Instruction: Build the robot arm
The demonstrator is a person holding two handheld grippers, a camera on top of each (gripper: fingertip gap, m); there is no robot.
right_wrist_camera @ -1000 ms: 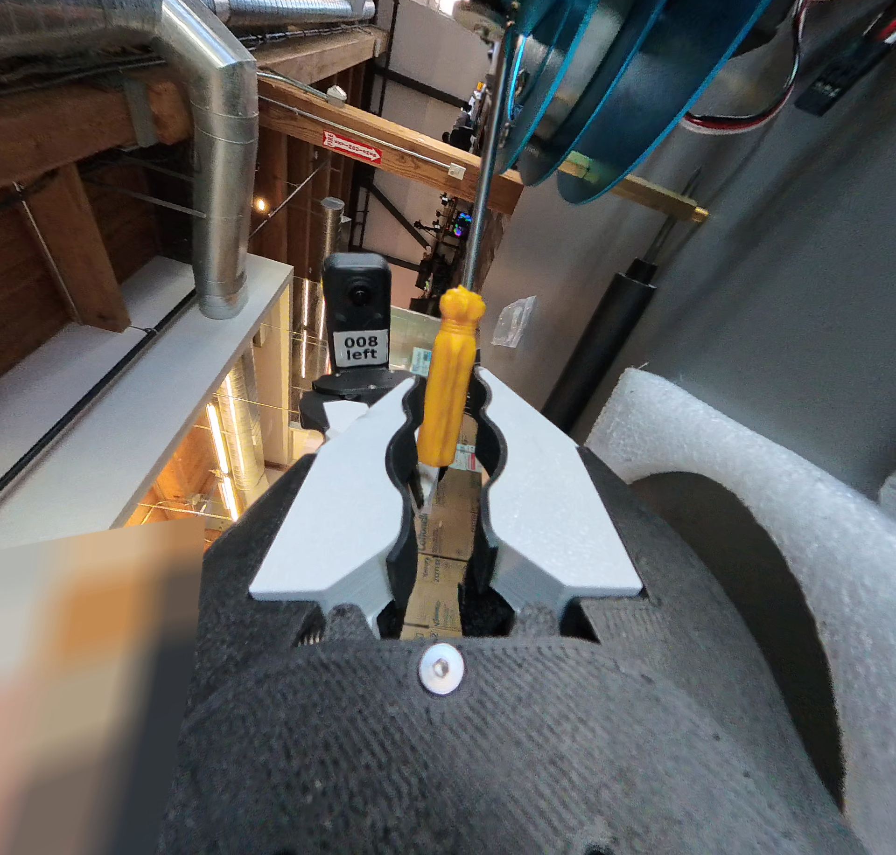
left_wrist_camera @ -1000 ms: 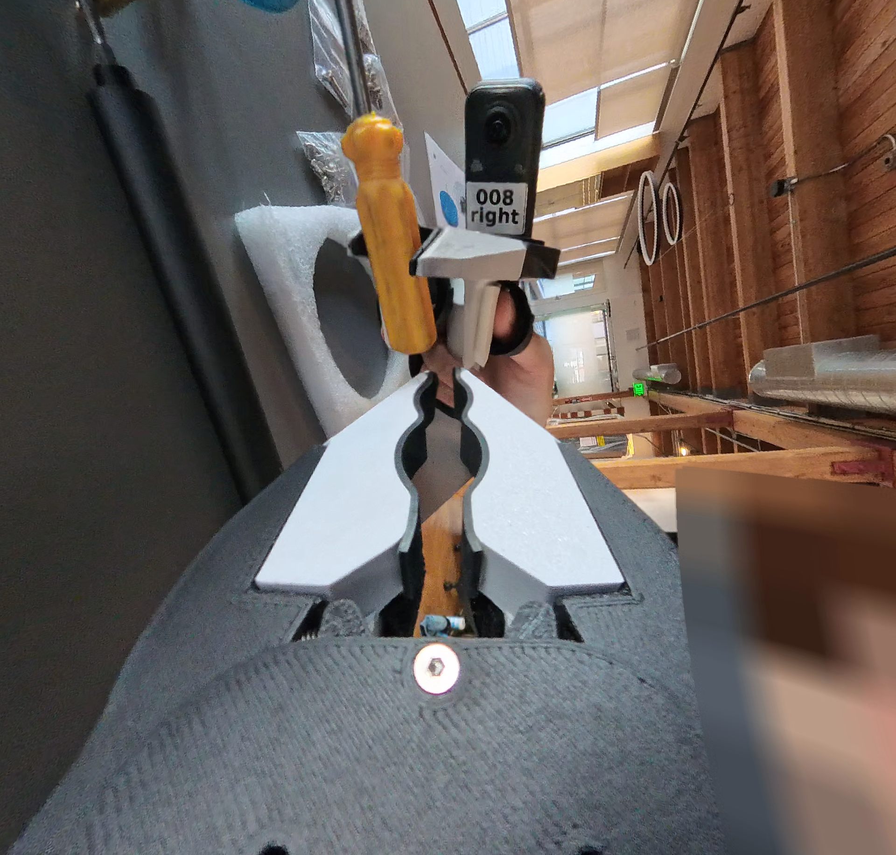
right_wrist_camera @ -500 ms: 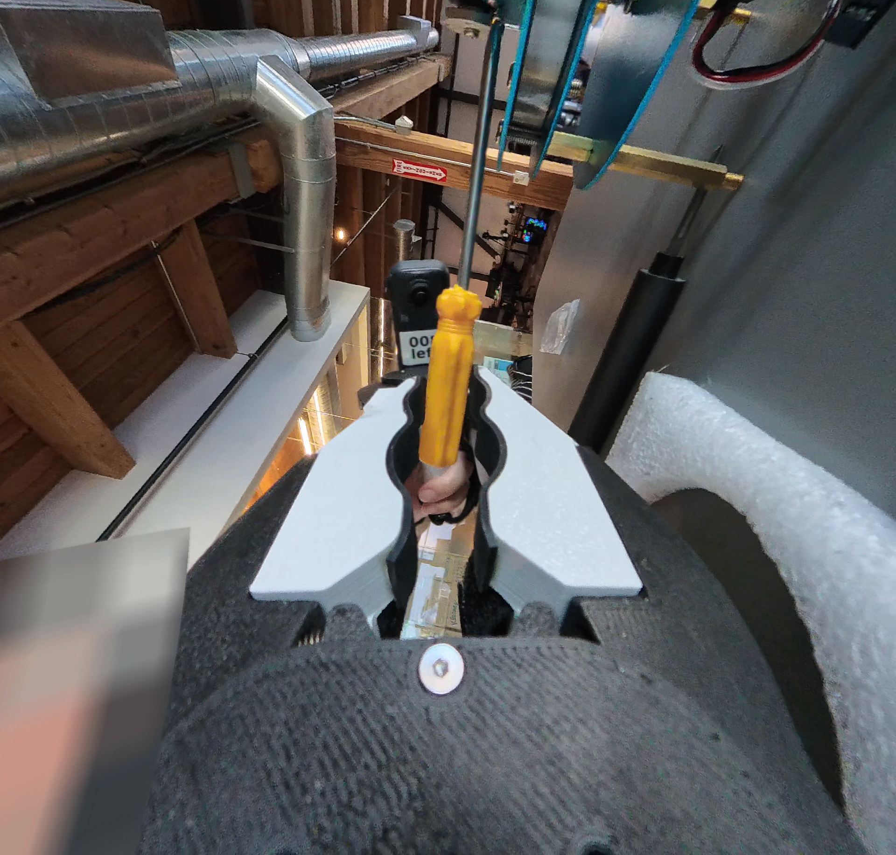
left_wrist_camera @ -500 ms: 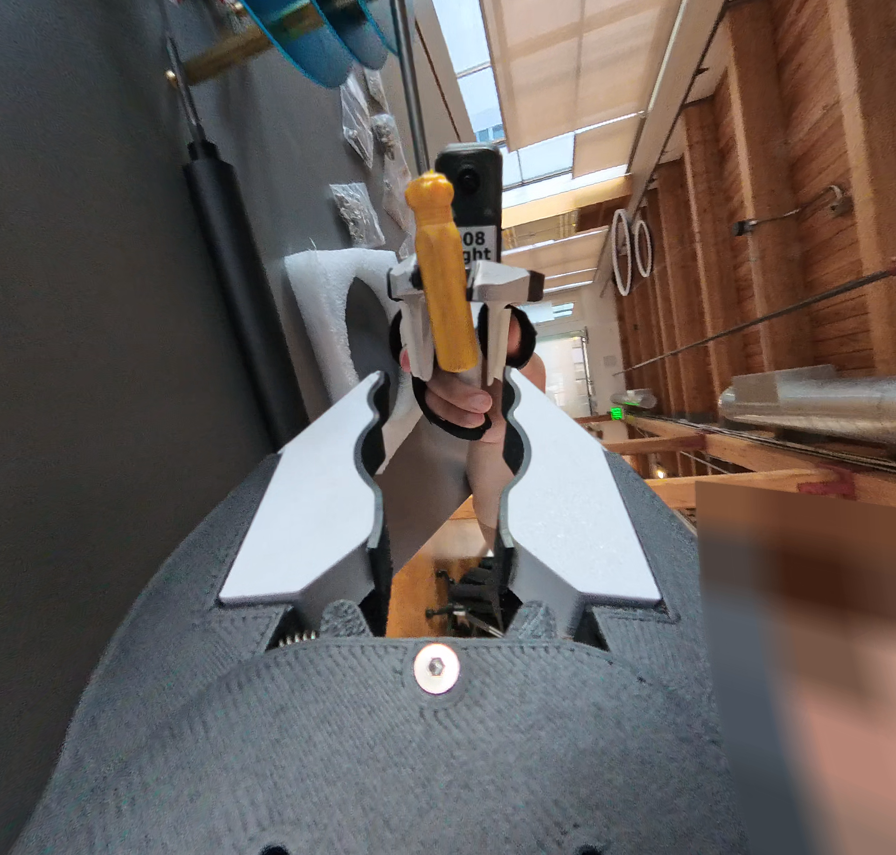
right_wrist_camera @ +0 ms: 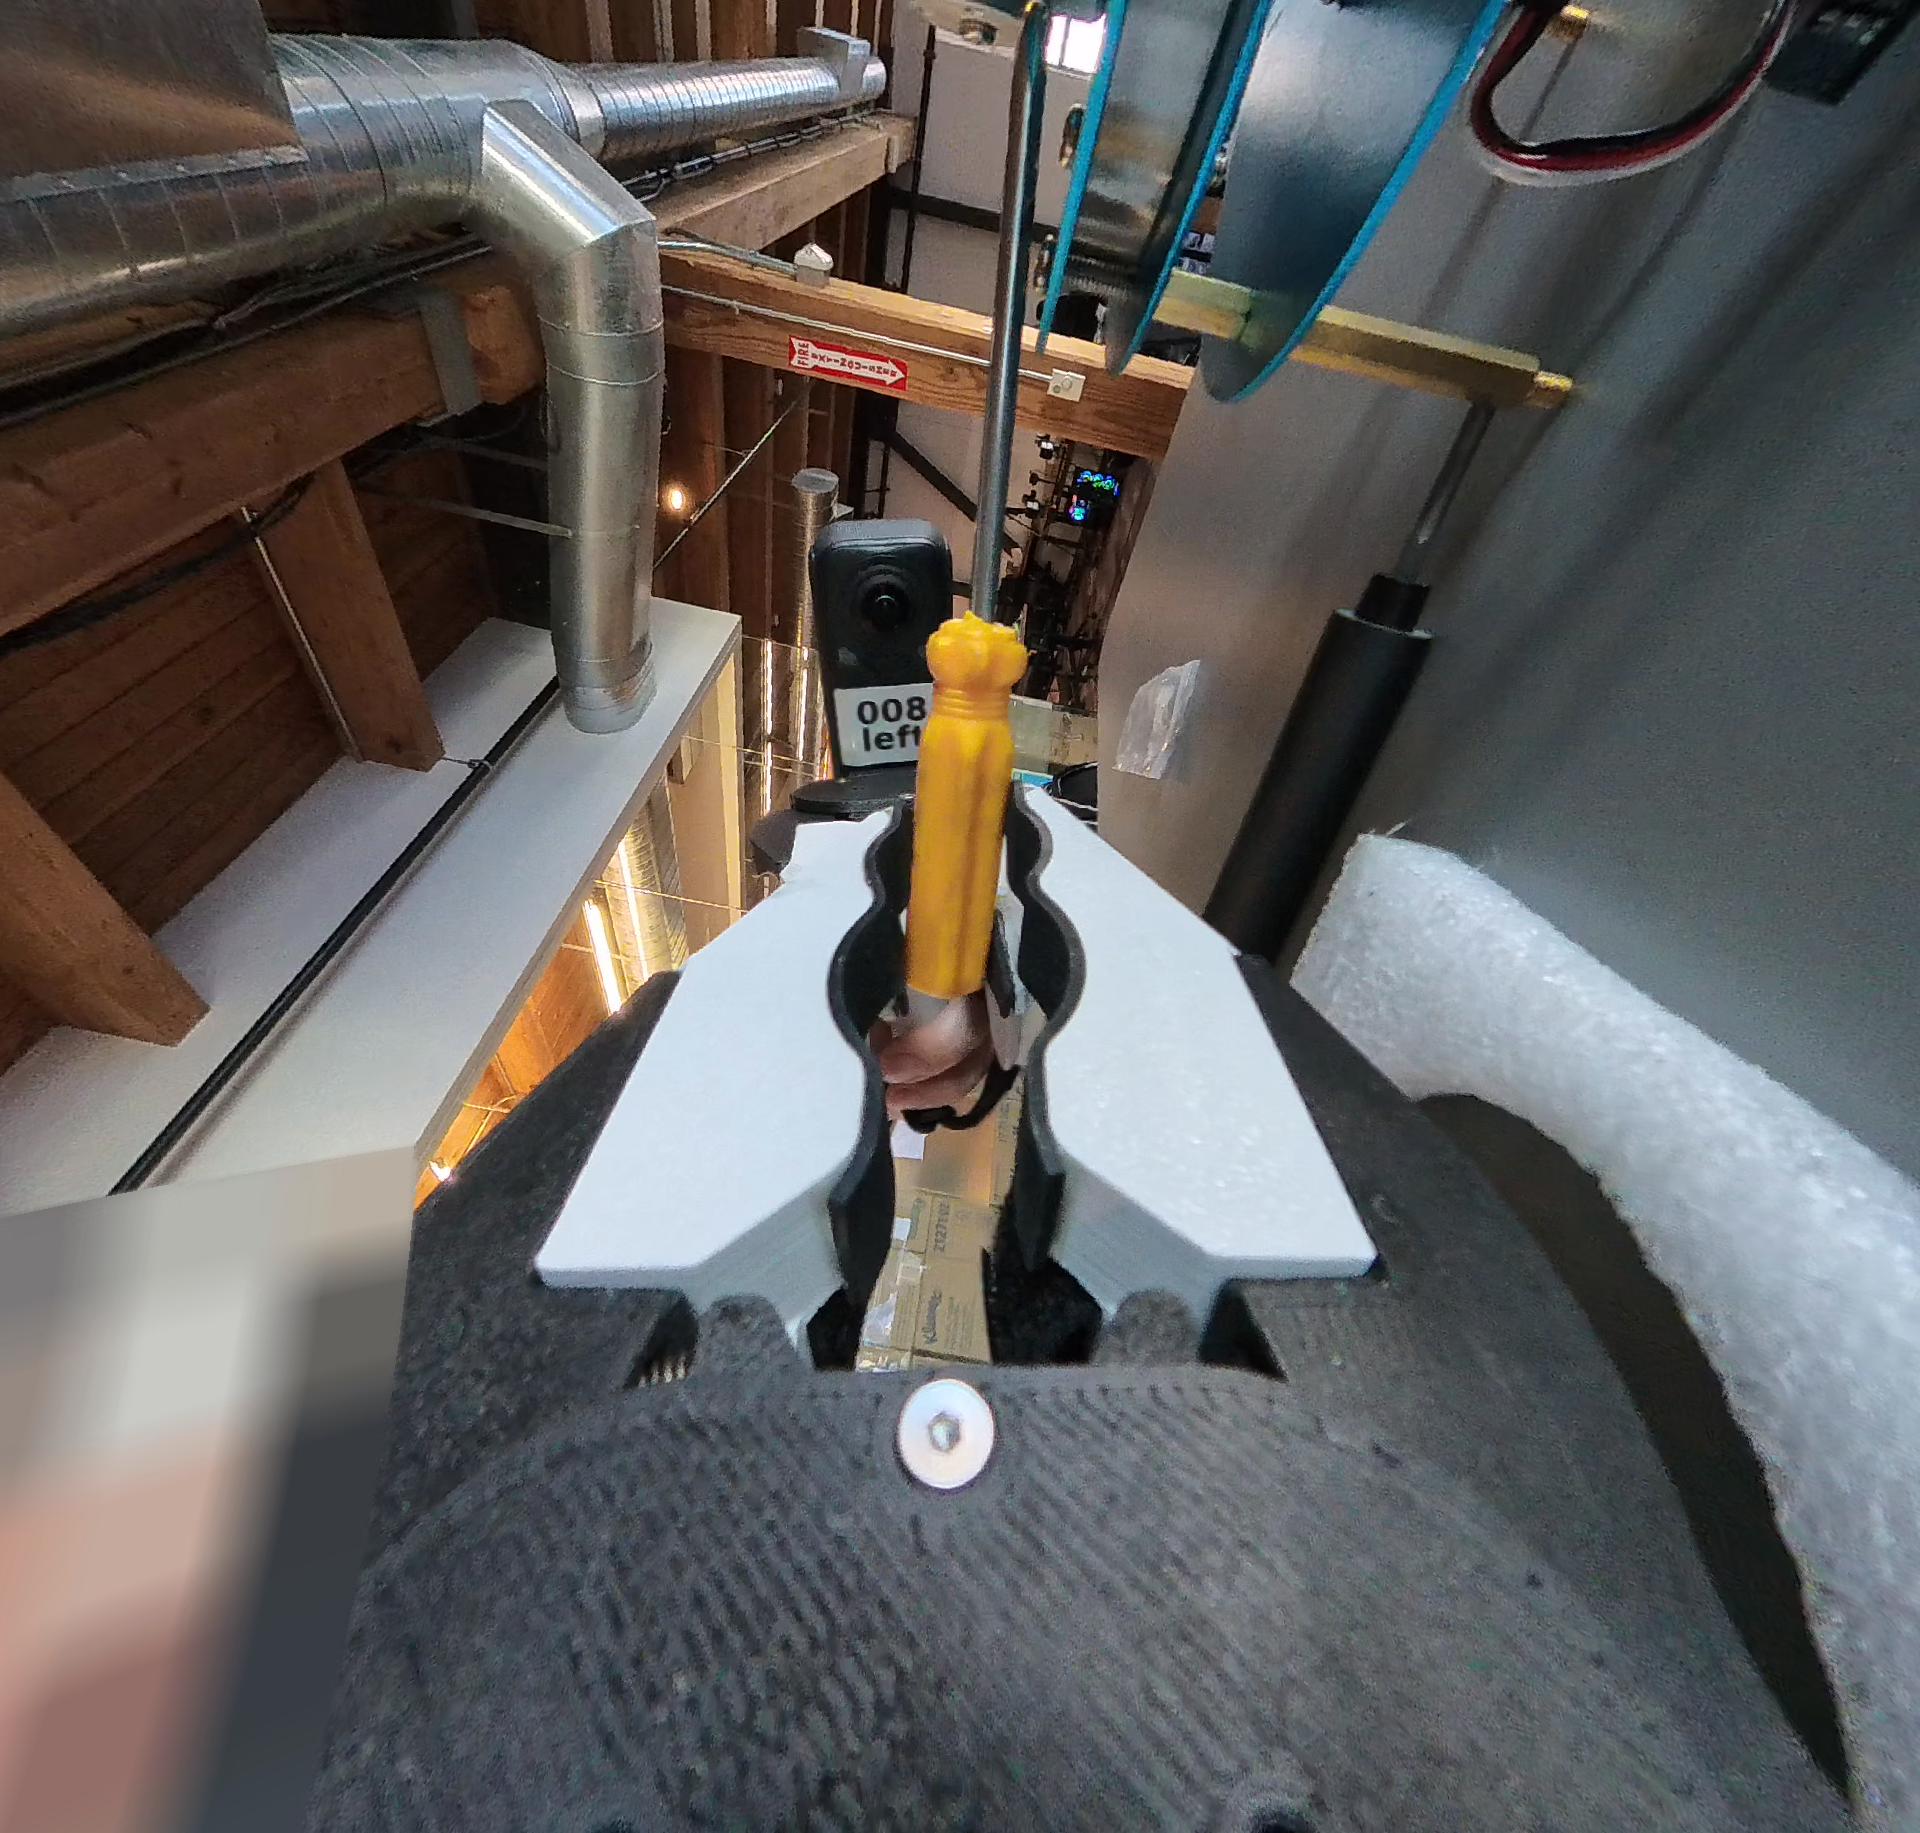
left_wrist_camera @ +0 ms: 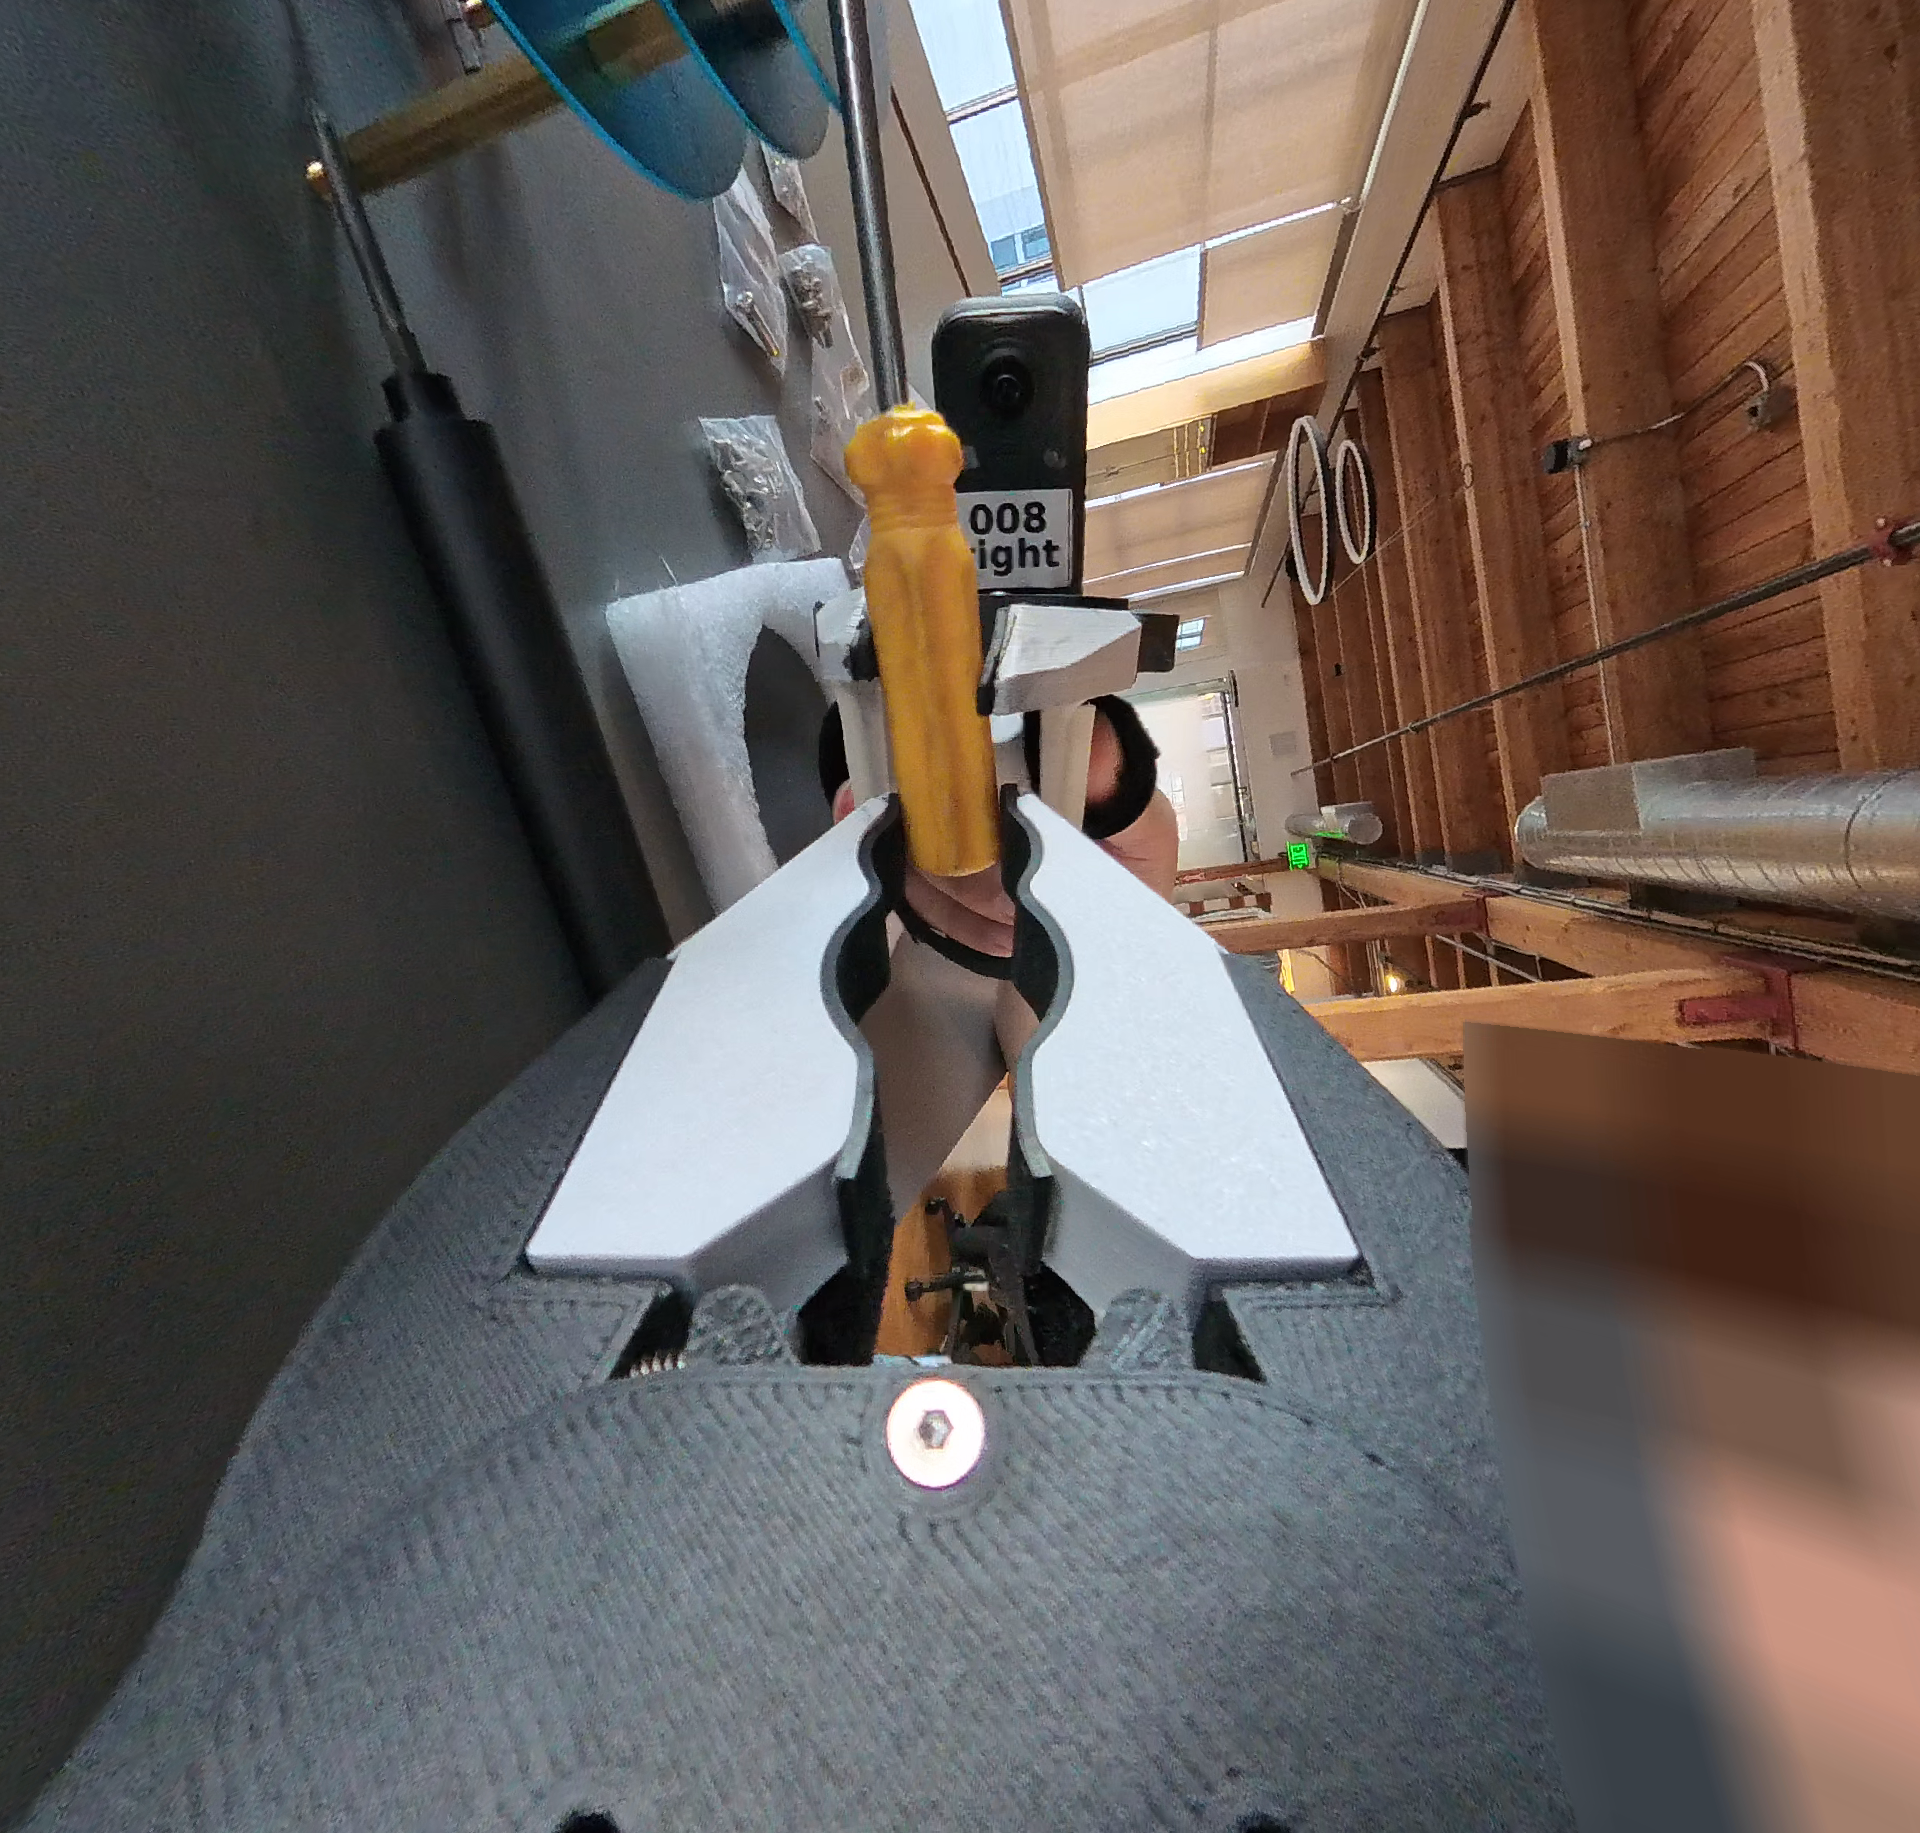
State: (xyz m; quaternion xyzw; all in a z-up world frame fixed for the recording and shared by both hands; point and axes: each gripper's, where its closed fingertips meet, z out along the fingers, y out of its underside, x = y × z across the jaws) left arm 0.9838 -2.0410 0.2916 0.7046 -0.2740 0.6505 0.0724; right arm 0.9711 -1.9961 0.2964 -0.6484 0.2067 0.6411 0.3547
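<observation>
Right claw (right_wrist_camera: 958,817) has it: the jaws are closed in narrow on the amber handle of the screwdriver (right_wrist_camera: 961,848), gripping about halfway along the handle. The left wrist view shows the same squeeze from the far side.

Left claw (left_wrist_camera: 954,822) sits opposite, facing the right one. Its jaws are drawn in narrow either side of the handle's butt end. Whether the fingertips (left_wrist_camera: 1023,833) actually press the handle or just flank it, I cannot tell.

The screwdriver is crosswise to both claws. Its long axis runs straight up each picture, butt end low between the claws. The steel shaft (right_wrist_camera: 1003,329) points away from the handle towards the blue plate assembly (right_wrist_camera: 1299,225). The tip reaches the edge of those plates, but its seating is too small to make out.

A brass standoff (right_wrist_camera: 1382,349) juts from the plates beside the shaft. A white foam block (right_wrist_camera: 1610,1056) and a black cylinder (right_wrist_camera: 1309,744) lie on the grey bench (left_wrist_camera: 208,848), to the side of the handle. Small hardware bags (left_wrist_camera: 753,479) lie near the shaft.
</observation>
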